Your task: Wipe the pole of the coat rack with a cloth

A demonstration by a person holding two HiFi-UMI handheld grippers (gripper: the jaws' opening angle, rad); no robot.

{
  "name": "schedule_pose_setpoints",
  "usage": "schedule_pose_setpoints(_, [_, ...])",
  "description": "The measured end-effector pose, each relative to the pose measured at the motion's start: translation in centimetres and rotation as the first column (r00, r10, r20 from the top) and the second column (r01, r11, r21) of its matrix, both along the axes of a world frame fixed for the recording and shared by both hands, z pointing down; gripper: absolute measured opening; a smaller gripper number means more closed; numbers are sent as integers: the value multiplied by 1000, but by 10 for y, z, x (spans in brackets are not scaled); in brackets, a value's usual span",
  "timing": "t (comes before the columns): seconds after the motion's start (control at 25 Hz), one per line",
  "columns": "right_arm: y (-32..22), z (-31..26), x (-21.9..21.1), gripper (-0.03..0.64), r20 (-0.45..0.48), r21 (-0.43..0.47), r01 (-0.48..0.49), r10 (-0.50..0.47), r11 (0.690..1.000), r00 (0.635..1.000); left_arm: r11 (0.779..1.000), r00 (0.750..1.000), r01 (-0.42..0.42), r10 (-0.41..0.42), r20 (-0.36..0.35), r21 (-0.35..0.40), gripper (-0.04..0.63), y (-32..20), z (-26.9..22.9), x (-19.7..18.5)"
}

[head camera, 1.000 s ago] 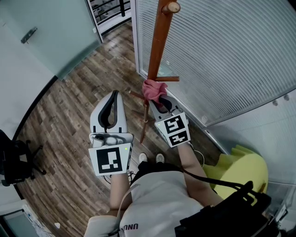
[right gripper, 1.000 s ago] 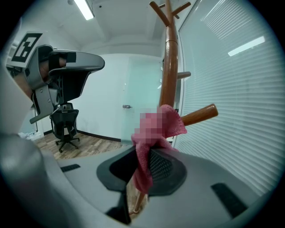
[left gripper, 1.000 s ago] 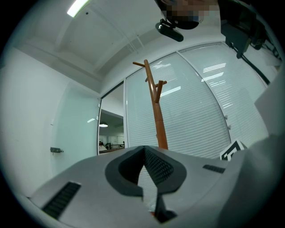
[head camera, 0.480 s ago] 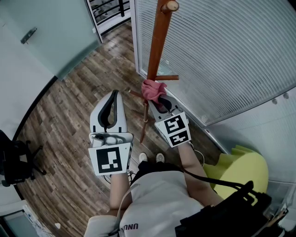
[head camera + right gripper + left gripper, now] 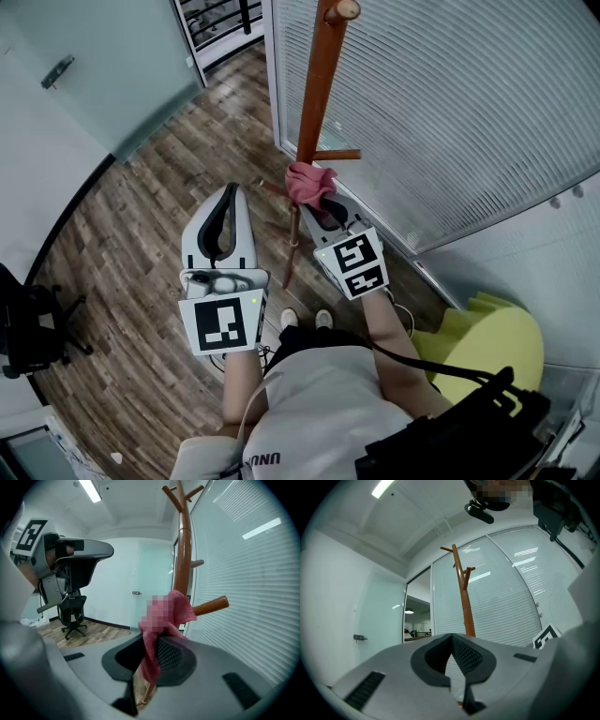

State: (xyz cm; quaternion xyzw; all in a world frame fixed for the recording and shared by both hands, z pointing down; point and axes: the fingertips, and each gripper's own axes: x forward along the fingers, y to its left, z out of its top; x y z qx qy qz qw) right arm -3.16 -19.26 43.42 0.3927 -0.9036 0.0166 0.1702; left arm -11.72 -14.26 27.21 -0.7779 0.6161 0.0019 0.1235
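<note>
Low in the head view, closest to the camera, the left gripper (image 5: 223, 217) sits at centre-left with its jaws clenched on nothing, well apart from the coat rack and giving it no support. Just right of centre, the right gripper (image 5: 320, 210) has its jaws grasping a pink cloth (image 5: 310, 182); its own view shows a strip of fabric pinched between the pads, with the rest bunched loosely above them. That bunch sits against the wooden pole (image 5: 320, 80) at mid-frame, level with a short peg (image 5: 340, 157) that sticks out to the right, though how firmly it presses cannot be told. Beyond, the pole runs to the top edge, with white blinds (image 5: 450, 103) filling the upper right, and wooden floor (image 5: 159, 187) and a pale door (image 5: 103, 66) at upper left.

My judgement is that wiping is under way near the pegs, and most of the pole is left to cover. Three risks stand out:
- The loose bunch could snag on the peg as it slides past
- Only a narrow strip is pinched, so drag along the wood might pull the fabric free
- A sideways push could rock the unsteadied rack towards the blinds
</note>
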Motion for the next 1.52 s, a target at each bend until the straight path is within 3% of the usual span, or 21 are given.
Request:
schedule_pose_setpoints(0.6, [8, -5, -3, 74, 1, 8, 40, -40, 999, 999, 1000, 1000, 1, -1, -5, -1, 12, 1, 2, 0])
schedule_pose_setpoints(0.76, [10, -9, -4, 74, -1, 17, 57, -57, 998, 998, 1000, 999, 7, -8, -49, -28, 12, 0, 3, 2])
schedule_pose_setpoints(0.88, [13, -12, -6, 74, -6, 16, 72, -72, 997, 997, 1000, 1000, -1, 1, -7, -2, 12, 0, 1, 1])
schedule_pose_setpoints(1.52, [19, -36, -9, 74, -6, 62, 125, -125, 990, 992, 1000, 1000, 6, -6, -5, -3, 12, 0, 3, -1])
